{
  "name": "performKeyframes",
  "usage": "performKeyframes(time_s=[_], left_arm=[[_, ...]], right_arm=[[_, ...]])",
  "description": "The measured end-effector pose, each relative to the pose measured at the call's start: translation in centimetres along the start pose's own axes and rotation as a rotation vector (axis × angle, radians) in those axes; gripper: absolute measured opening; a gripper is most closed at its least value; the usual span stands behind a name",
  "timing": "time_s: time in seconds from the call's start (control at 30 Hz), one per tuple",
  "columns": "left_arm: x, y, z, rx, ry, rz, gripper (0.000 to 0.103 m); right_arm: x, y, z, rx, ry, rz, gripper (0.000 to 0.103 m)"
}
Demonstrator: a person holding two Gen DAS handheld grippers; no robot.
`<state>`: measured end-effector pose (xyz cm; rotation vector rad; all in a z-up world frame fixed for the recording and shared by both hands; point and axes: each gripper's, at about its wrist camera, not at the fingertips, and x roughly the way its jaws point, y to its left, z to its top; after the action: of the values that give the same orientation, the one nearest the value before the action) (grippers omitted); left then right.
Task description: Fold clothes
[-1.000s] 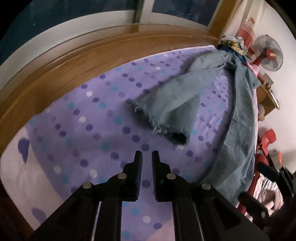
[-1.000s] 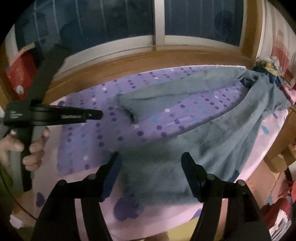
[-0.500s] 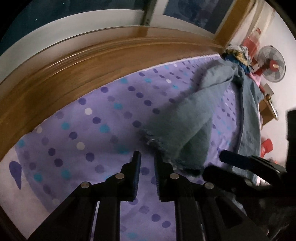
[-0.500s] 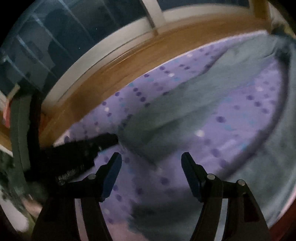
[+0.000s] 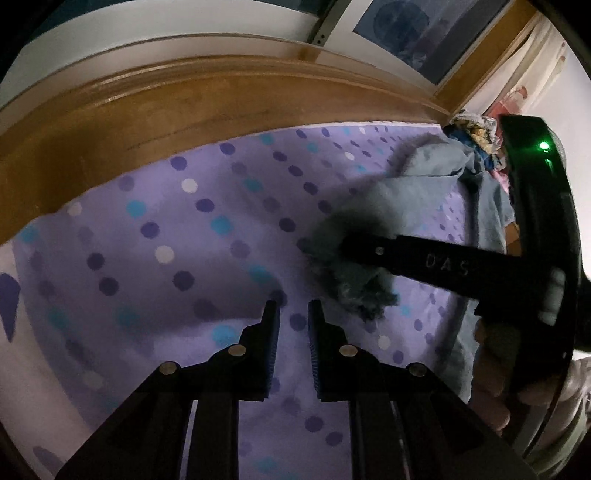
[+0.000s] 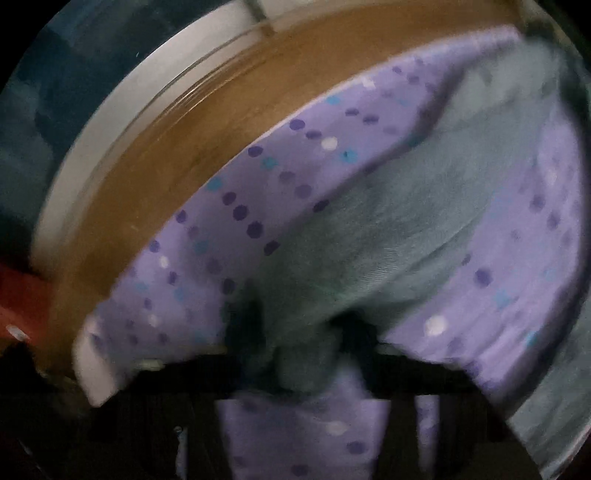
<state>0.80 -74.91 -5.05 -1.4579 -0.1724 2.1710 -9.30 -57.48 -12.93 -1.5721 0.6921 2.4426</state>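
Observation:
Blue-grey jeans [image 5: 402,199] lie across a purple dotted bedsheet [image 5: 177,258]. One frayed leg hem [image 5: 354,284] lies just right of and beyond my left gripper [image 5: 293,314], whose jaws stand a narrow gap apart and hold nothing. My right gripper [image 5: 354,251] reaches in from the right onto that hem. In the blurred right wrist view the leg [image 6: 388,240] runs down between my right gripper's fingers [image 6: 306,332]; they stand apart with the cloth bunched between them, and whether they pinch it is unclear.
A wooden bed frame [image 5: 184,107] and a dark window [image 5: 402,26] run along the far side. A heap of other clothes [image 5: 476,136] sits at the far right end of the bed.
My right gripper swung from the near leg over to the far leg's frayed hem and dropped onto it. My left gripper moved closer to the same hem.

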Motion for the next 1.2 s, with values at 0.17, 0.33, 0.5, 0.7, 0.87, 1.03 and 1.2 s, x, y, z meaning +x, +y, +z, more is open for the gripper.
performKeyframes(time_s=[0.17, 0.33, 0.5, 0.7, 0.87, 1.03, 1.2], left_arm=[[-0.2, -0.9, -0.4, 0.025, 0.002, -0.008, 0.015], [-0.2, -1.7, -0.7, 0.035, -0.001, -0.012, 0.015], [0.7, -3.2, -0.9, 0.037, 0.035, -0.074, 0.015], [1.1, -7.7, -1.0, 0.161, 0.054, -0.118, 0.015], [1.5, -10.0, -1.9, 0.217, 0.072, -0.146, 0.015], [1.6, -11.2, -2.9, 0.247, 0.086, -0.165, 0.015], [1.8, -12.4, -3.9, 0.277, 0.1, -0.184, 0.015]], right_arm=[[-6.0, -1.7, -2.7, 0.0, -0.14, 0.029, 0.009], [-11.4, -8.0, -8.1, 0.102, -0.206, 0.001, 0.009], [-10.6, -14.6, -13.5, 0.252, -0.104, -0.029, 0.026], [-13.6, -15.2, -15.5, 0.274, -0.175, -0.025, 0.049], [-14.2, -13.4, -12.6, 0.245, -0.227, -0.012, 0.051], [-11.4, -12.0, -8.3, 0.322, -0.157, -0.129, 0.051], [-10.1, -11.2, -5.9, 0.285, -0.143, -0.334, 0.051]])
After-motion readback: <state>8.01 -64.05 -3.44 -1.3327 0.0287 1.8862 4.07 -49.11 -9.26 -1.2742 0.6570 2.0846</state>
